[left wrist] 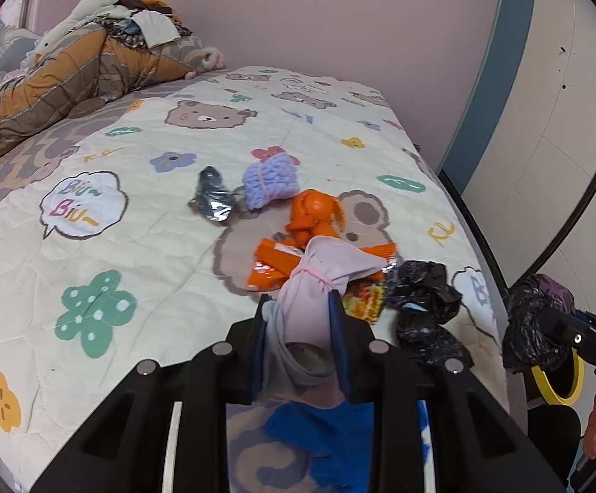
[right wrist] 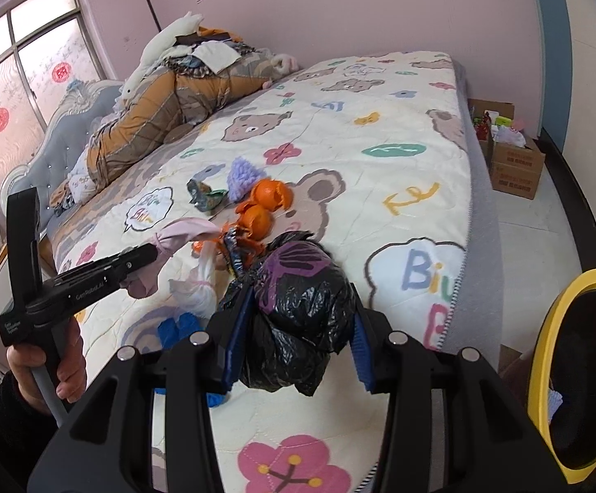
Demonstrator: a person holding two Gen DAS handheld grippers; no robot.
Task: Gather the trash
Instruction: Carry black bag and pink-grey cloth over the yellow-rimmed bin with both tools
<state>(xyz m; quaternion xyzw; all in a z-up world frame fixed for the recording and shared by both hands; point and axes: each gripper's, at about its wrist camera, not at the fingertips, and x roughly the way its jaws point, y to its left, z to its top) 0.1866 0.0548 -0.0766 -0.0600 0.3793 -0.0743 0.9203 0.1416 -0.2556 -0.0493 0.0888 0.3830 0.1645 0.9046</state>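
Both hands loaded. Left gripper (left wrist: pixel 304 308): fingers clenched on a pale pink cloth bundle tied with a pink elastic band (left wrist: pixel 322 275), held above the bear-print quilted bed cover (left wrist: pixel 92 246). Right gripper (right wrist: pixel 294 328): fingers clamped on a crumpled black plastic bag with a purple patch (right wrist: pixel 302 300), clear of the bed near its edge.

Progress, as judged: two items picked, neither yet binned; yellow-rimmed black bin (right wrist: pixel 544 337) stands beside the bed, just right of the right gripper, some scraps visible inside.

Left on the cover: orange peel pieces (left wrist: pixel 314 213); orange foil wrapper (left wrist: pixel 273 265); crumpled dark foil packet (left wrist: pixel 211 199); lilac crocheted bundle (left wrist: pixel 269 180); second black bag wad (left wrist: pixel 421 312); white tied bundle (right wrist: pixel 199 287); blue scrap (right wrist: pixel 176 328).

Held bag looks soft, crinkly, loosely balled.
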